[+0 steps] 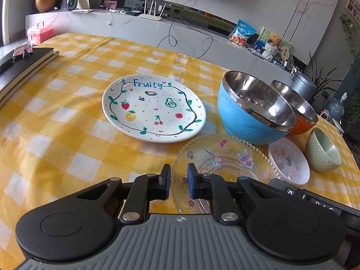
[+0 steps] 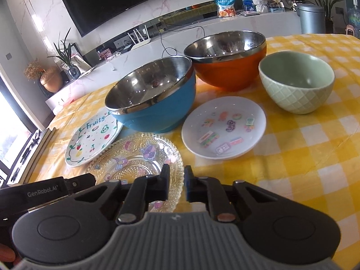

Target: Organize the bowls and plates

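Left wrist view
Left gripper (image 1: pixel 178 175): jaws parted by a narrow gap, nothing between them; tips hover at the near rim of the glass plate (image 1: pixel 225 164); contact cannot be told.
Fruity plate (image 1: pixel 154 108): mid-table on the yellow checked tablecloth (image 1: pixel 67 117), just left of the blue bowl (image 1: pixel 252 110).
Orange bowl (image 1: pixel 299 112): behind the blue one, touching it.

Right wrist view
Right gripper (image 2: pixel 176 174): released, slim gap, empty; left fingertip (image 2: pixel 166 171) over the glass plate's near right rim.
Small white plate (image 2: pixel 223 127): in front of the bowls.
Green bowl (image 2: pixel 296 82): toward the right edge, apart.
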Tool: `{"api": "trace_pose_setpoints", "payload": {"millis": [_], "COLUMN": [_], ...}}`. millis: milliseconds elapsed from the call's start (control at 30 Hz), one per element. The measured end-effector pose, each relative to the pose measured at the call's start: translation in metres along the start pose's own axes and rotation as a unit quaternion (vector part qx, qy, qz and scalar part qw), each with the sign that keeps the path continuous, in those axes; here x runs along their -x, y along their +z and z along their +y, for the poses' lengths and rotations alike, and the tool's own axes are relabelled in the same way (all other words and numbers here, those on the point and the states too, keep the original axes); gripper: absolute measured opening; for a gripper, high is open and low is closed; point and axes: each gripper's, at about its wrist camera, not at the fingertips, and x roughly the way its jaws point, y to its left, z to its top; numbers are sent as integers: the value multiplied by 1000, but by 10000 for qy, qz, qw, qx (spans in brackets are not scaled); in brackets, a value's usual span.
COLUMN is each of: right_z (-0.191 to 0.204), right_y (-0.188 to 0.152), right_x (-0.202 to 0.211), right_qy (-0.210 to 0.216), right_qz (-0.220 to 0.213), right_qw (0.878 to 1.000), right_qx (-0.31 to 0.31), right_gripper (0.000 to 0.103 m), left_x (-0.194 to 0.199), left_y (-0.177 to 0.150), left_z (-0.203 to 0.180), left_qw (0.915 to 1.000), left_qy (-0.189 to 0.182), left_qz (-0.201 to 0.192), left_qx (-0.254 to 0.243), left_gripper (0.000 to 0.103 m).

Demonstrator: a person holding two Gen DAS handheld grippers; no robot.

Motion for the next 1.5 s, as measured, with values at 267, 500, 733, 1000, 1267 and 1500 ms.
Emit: {"api": "trace_pose_setpoints", "payload": {"millis": [267,500,733,1000,1267,1500], "right_z": [3,14,26,32,39,41], "right_y": [2,-7,-23,-46,-60,-66], "right_x": [12,42,69,83,74,62], "right_qy": [30,138,210,251,262,253], "right_qz": [-17,-43,28,191,392,587], "right_qw": [10000,9999,9997,9994,9988,9978], "right_qx": [-47,6,102,120,149,171], "right_gripper": [8,8,8,8,7,7], "left_x": [14,50,80,92,88,83], "left_y": [-2,-8,-21,-37,-49,-54], "left_z": [1,4,10,21,38,45], "left_qw": [10000,9999,9998,9999,9998,9995], "left_qy": [21,-10,7,40,196,253], "left_qz": [-12,-133,-217,-136,19,96], "left_qx": [-20,-23,-29,4,90,134], "left_gripper": [16,16,16,16,16,16]}}
